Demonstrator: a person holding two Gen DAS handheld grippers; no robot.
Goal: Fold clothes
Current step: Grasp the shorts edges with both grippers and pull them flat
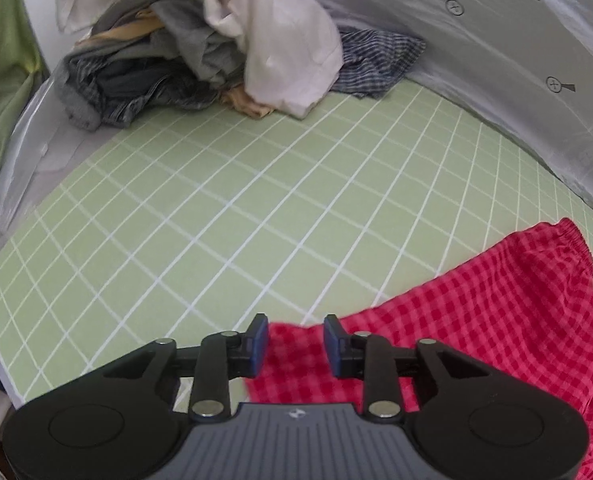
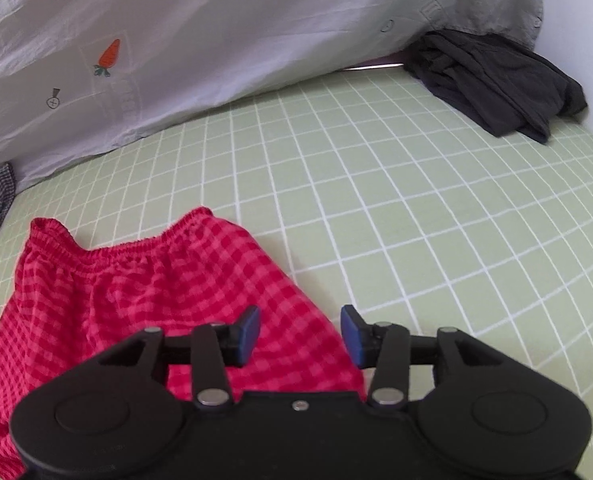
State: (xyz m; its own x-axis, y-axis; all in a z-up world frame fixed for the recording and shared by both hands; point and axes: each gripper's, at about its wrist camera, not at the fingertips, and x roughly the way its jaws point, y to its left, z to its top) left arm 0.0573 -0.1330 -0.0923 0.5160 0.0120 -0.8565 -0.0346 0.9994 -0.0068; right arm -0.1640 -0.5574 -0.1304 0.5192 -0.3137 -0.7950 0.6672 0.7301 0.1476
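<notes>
Red shorts [image 1: 476,320], L pile [image 1: 200,40], R dark garment [image 2: 492,80]

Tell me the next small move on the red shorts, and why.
Probably lower both grippers and pinch the near hem. The red checked shorts lie flat on the green sheet, and the left gripper and right gripper hover open over its two near corners, holding nothing.

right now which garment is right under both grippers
The red checked shorts, spread flat beneath both open grippers; the mixed pile and dark garment lie far off.
</notes>
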